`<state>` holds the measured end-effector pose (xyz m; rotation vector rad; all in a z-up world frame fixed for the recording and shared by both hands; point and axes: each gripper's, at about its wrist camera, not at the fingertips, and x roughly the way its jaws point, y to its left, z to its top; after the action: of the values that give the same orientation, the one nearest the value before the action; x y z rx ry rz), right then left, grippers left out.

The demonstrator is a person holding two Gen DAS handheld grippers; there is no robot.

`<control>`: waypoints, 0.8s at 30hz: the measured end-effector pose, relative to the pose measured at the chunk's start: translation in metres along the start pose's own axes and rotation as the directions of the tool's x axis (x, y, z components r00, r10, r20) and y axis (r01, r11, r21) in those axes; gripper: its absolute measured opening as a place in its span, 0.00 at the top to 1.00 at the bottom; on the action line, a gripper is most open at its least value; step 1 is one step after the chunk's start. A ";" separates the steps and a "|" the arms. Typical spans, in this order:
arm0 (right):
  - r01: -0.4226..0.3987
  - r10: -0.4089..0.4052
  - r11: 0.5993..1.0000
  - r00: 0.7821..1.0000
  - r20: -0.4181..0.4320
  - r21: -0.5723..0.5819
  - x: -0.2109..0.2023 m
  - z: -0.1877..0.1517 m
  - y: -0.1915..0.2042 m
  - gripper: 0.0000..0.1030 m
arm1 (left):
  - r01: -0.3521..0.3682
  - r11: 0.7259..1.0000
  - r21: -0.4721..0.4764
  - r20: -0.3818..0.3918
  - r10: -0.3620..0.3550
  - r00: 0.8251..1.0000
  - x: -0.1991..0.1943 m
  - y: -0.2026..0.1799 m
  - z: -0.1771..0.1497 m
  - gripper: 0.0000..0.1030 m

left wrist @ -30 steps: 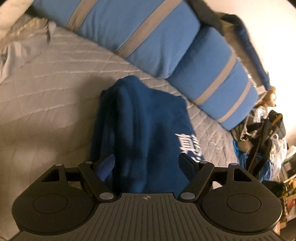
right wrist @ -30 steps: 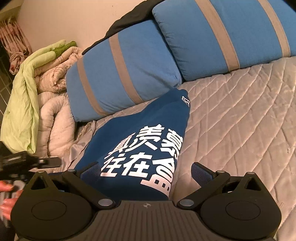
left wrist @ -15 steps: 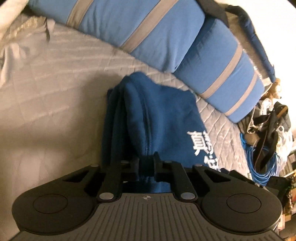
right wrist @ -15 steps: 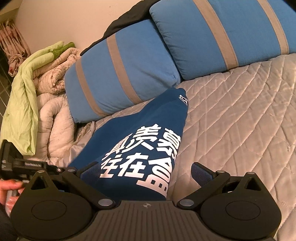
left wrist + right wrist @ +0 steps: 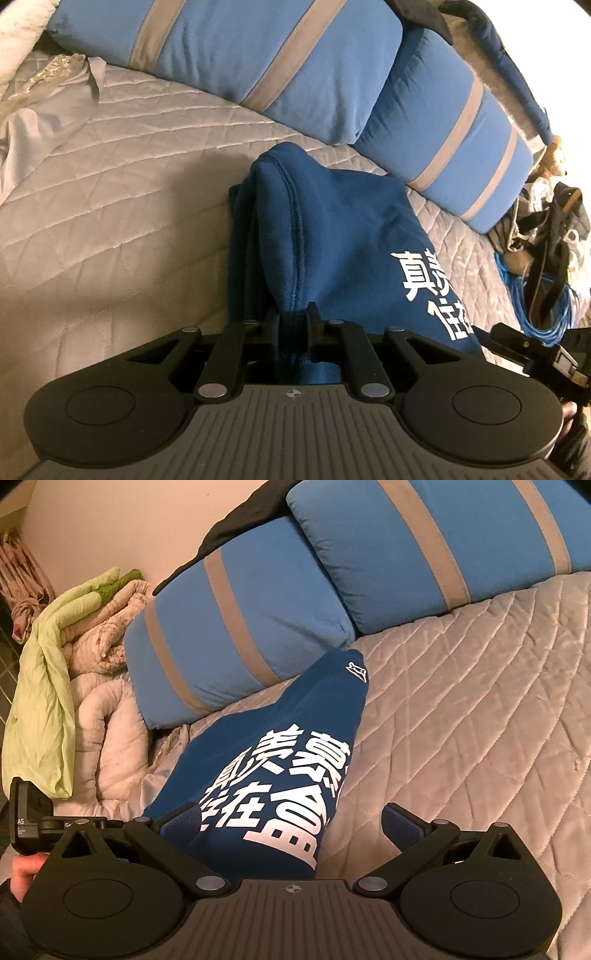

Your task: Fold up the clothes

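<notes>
A dark blue garment [image 5: 332, 229] with white printed characters lies folded lengthwise on the grey quilted bed [image 5: 110, 192]. My left gripper [image 5: 294, 317] is shut on the garment's near hemmed edge. In the right wrist view the same garment [image 5: 280, 738] runs from between the fingers toward the pillows, print side up. My right gripper [image 5: 295, 821] is open, its fingers on either side of the garment's near end, not gripping it.
Two blue pillows with grey stripes [image 5: 295, 62] [image 5: 240, 620] lie at the head of the bed. Rolled green and beige bedding [image 5: 74, 657] is at the left. Blue cable and bags [image 5: 535, 266] sit off the bed's right side.
My left gripper was open around the garment's edge one second ago and has closed on it. The right gripper stays open and has barely moved.
</notes>
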<state>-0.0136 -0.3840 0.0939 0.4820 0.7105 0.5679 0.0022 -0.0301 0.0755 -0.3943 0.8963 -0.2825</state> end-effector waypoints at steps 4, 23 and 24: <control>0.006 -0.006 1.000 1.000 -0.009 -0.013 0.001 -0.001 0.001 0.00 | -0.049 0.999 0.012 0.040 0.048 0.998 -0.008 -0.005 -0.005 0.62; 0.027 -0.027 1.000 0.999 -0.043 -0.010 0.006 -0.003 0.001 0.00 | 0.008 0.996 -0.089 -0.071 -0.015 0.997 -0.013 0.022 -0.045 0.22; 0.027 -0.028 1.000 0.999 -0.044 -0.013 0.006 -0.003 0.001 0.00 | 0.025 0.993 -0.118 -0.079 -0.034 0.996 -0.009 0.028 -0.047 0.21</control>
<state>-0.0124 -0.3782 0.0896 0.4483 0.7542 0.5584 -0.0389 -0.0114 0.0433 -0.5080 0.9898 -0.2750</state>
